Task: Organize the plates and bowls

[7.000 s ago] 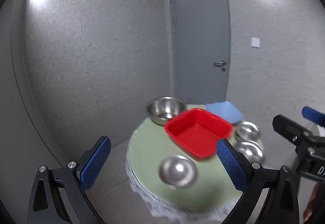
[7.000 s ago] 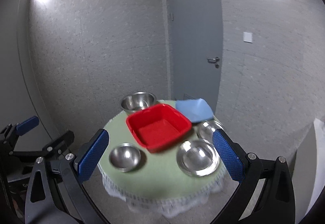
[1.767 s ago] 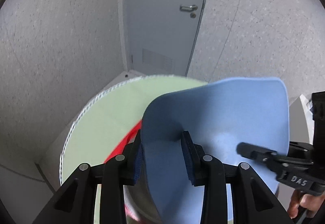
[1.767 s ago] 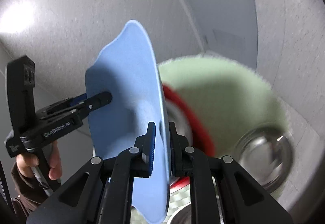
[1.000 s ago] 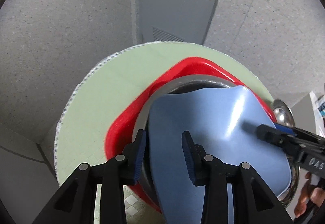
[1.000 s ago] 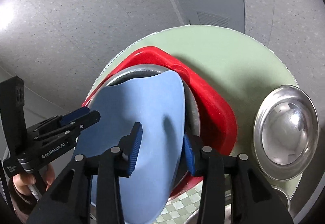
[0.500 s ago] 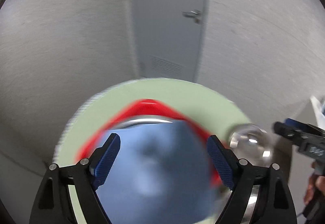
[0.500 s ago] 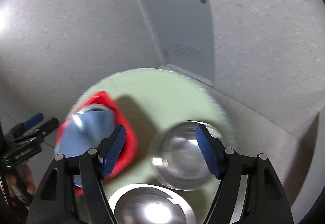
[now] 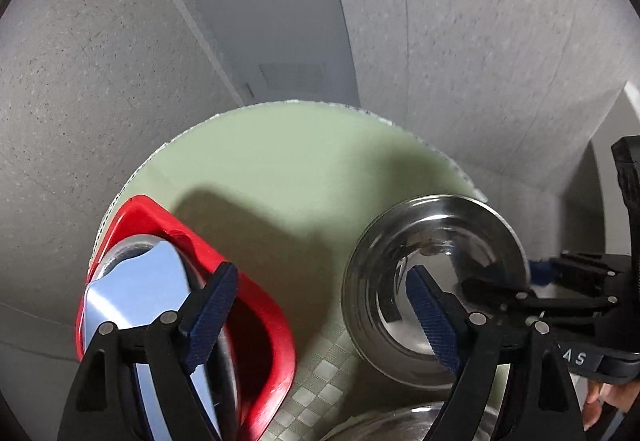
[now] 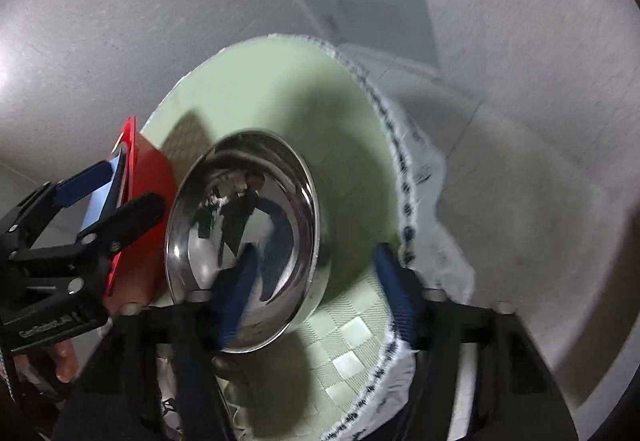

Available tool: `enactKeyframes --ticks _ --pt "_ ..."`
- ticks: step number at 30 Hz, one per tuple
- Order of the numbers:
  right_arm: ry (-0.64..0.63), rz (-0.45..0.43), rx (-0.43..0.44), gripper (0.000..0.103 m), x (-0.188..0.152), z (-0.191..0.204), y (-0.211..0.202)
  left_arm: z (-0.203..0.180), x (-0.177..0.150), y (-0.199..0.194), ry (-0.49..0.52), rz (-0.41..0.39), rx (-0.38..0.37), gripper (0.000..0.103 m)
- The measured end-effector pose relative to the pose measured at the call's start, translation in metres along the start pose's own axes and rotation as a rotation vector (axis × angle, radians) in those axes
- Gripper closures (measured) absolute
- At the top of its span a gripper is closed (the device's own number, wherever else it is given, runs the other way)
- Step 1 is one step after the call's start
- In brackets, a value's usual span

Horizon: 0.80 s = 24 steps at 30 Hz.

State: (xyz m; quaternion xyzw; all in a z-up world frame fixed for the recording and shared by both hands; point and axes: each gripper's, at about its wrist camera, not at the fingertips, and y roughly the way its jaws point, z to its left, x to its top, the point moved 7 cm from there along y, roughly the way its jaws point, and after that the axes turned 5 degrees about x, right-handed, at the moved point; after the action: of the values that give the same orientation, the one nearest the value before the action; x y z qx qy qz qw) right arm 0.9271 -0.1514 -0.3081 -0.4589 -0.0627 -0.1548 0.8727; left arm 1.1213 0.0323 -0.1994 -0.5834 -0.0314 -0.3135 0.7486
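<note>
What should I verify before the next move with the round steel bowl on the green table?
1. The right tool straddles the wall of the round shiny steel bowl, one finger inside and one outside: ok.
2. Firm grip on the bowl: not ok. The jaws are closing, and the outer pad stands apart from the wall.
3. The left tool is open and empty: ok.
4. The light blue plate lies inside the red square plastic tray: ok.
5. The round green table is bare between bowl and tray: ok.
6. The blue plate sits stable: cannot tell.
</note>
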Motion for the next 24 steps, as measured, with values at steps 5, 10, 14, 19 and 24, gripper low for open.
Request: enactKeyframes --ticks 5,10,14,19,24 --pt "0.034 0.002 0.097 0.090 0.002 -0.014 0.002 -0.017 0.012 0.015 0.010 0.022 0.013 0.039" --pt "0.027 -0.003 0.127 0.090 0.003 -0.014 0.003 -0.031 0.015 0.036 0.002 0.058 -0.069 0.083" --pt "0.025 -0.025 0.136 0.090 0.007 -0.009 0.000 -0.031 0.023 0.030 -0.001 0.028 -0.082 0.092" --pt "-0.008 -0.091 0.143 0.089 0.017 0.004 -0.023 -0.016 0.031 0.014 -0.058 -0.032 -0.142 0.092" --pt "-0.058 -0.151 0.138 0.089 0.023 0.040 -0.058 0.004 0.016 -0.025 -0.086 -0.119 -0.174 0.092"
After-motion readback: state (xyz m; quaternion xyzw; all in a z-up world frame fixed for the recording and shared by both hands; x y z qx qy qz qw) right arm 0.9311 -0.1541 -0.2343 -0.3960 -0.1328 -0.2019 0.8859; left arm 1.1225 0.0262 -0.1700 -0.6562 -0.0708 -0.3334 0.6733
